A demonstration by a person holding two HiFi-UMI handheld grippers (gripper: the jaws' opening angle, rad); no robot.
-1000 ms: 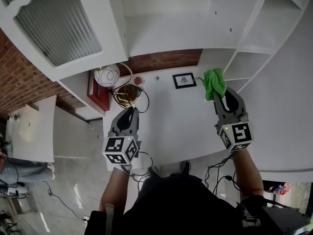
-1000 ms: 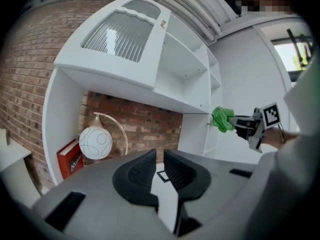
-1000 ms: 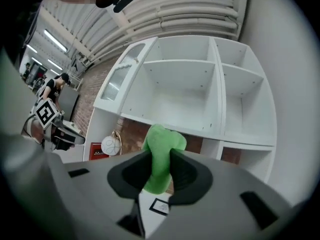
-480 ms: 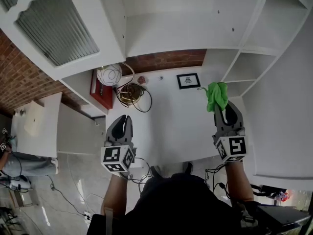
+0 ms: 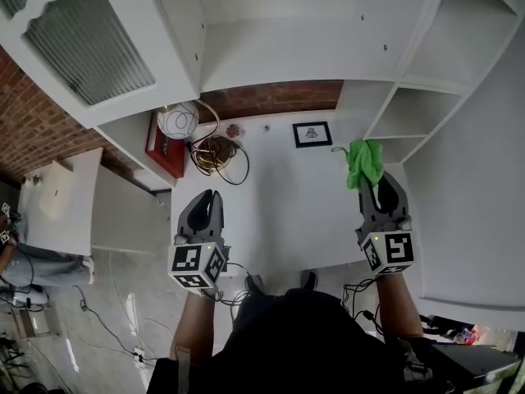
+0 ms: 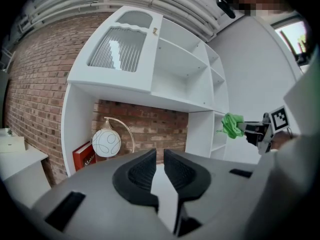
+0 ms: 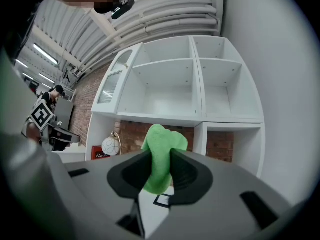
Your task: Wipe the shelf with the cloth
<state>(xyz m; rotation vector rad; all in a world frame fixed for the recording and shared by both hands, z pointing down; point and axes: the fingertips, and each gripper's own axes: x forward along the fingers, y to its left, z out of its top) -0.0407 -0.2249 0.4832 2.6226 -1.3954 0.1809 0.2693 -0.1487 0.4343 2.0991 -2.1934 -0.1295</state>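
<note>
Since a second ago, both tongs have drawn back slightly toward the person. The right tongs point(image 5: 370, 180) are clenched on the cloth point(image 5: 363, 161). The left tongs point(image 5: 207, 197) are closed with nothing between them. The cloth is bunched, its long axis in line with the jaws and its free end pointing ahead toward the shelf point(image 5: 279, 52). Press that free end flat on the board and sweep sideways, keeping the grip firm.

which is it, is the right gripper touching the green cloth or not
Touching. The right gripper view shows the green cloth pinched between the two jaws of the right gripper, both pressed against its sides.
</note>
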